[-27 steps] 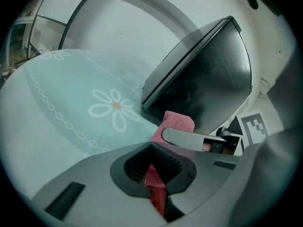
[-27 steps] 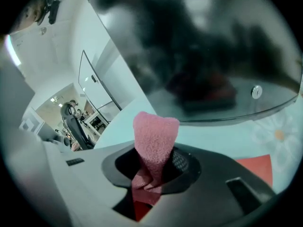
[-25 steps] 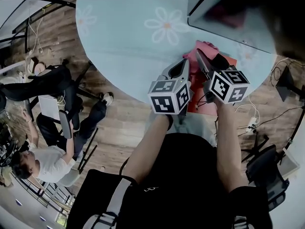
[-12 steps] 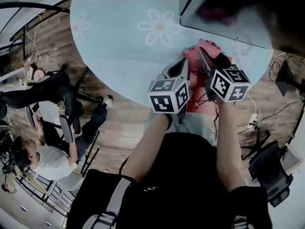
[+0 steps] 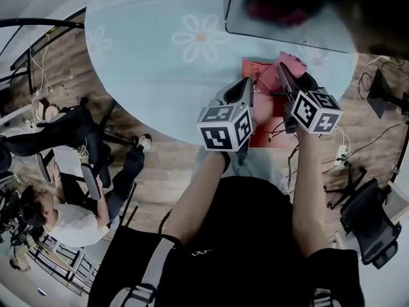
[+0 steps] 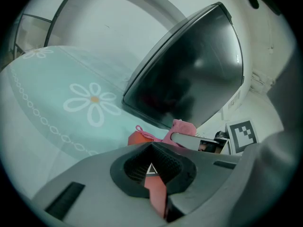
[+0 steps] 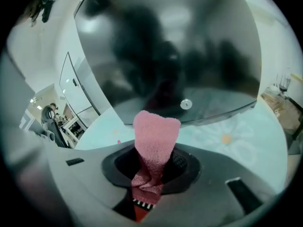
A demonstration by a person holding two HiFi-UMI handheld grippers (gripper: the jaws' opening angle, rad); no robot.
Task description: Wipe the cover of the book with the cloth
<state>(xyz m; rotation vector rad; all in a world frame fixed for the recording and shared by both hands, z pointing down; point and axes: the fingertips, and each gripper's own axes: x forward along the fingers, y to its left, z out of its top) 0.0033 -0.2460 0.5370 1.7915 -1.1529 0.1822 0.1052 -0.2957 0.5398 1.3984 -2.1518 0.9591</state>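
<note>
Seen from above, a person in a black top reaches both bare forearms forward over the near edge of a round table covered in pale blue cloth printed with a white daisy. The left gripper and right gripper point away from the body, side by side and close together, each carrying a cube of black-and-white square markers. A red book lies flat at the table's edge beneath them, largely hidden by the grippers and the hands. The left gripper's jaws are drawn together with nothing clamped; red shows through the slit below them, and whether they press on the book cannot be told. The right gripper's jaws are closed on a folded pink cloth that stands up past the tips, over the book's far end. Under the cloth is a small black-and-white striped patch, too small to read. A dark monitor stands just beyond, cut off at the top in the head view. A seated person is at lower left, on the wooden floor.
</note>
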